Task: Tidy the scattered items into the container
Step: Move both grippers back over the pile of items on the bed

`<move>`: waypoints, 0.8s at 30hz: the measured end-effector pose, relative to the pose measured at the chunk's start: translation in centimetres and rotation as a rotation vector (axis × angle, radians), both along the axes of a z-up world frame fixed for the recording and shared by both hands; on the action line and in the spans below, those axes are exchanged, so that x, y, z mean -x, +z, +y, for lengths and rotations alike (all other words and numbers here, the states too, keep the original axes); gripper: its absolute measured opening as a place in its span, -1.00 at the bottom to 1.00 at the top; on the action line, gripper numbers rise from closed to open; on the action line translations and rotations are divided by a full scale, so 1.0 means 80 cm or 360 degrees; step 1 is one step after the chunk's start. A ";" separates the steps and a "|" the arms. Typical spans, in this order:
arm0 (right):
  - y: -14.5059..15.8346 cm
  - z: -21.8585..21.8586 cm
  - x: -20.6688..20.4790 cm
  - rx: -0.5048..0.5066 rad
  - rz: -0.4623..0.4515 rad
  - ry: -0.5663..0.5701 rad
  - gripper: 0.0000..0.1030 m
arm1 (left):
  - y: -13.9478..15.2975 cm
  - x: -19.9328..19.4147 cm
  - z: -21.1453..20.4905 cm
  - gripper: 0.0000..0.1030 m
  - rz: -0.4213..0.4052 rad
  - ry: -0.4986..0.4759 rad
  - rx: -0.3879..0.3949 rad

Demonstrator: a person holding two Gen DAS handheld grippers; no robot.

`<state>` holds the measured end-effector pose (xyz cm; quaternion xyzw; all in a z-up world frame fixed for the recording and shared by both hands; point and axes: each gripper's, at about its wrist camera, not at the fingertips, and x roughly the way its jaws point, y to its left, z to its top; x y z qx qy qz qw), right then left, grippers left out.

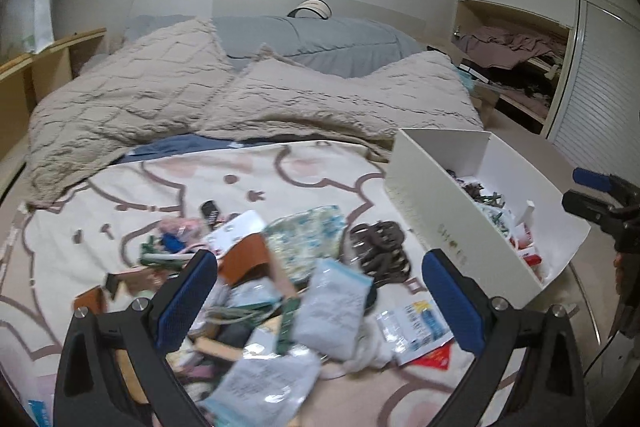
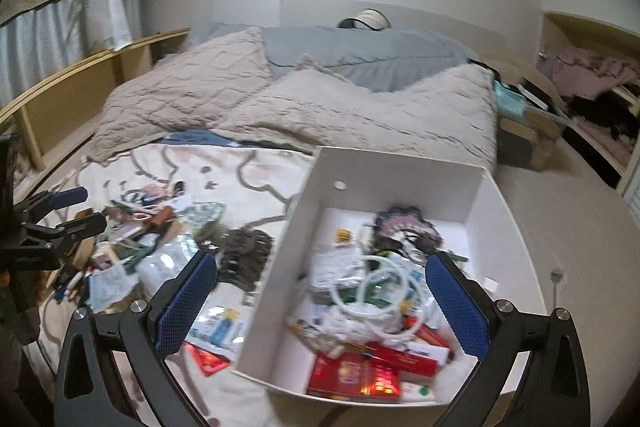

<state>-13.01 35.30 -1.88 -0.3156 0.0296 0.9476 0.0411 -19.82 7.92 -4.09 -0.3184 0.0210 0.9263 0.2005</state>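
Cartoon-print cream blanket (image 1: 280,171) littered with packets; open white cardboard box (image 2: 400,167) to its right, part-filled. Left gripper (image 1: 320,291) spread wide above pale blue-edged plastic pouch (image 1: 332,311); right gripper (image 2: 320,299) likewise apart, empty. Best lowered squarely, pinching one pouch only.

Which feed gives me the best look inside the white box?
Right wrist: it looks down into the white box, showing its piled contents. Left wrist sees the white box from outside, side-on, with only part of the contents visible.
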 end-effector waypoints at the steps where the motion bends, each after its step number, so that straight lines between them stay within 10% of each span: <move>1: 0.002 -0.007 0.001 0.0000 0.0003 0.0023 1.00 | 0.000 -0.004 -0.006 1.00 0.0002 -0.0004 0.0016; 24: -0.001 -0.140 0.016 0.0052 -0.0094 0.0441 1.00 | -0.001 -0.071 -0.102 1.00 0.0051 0.0080 0.0068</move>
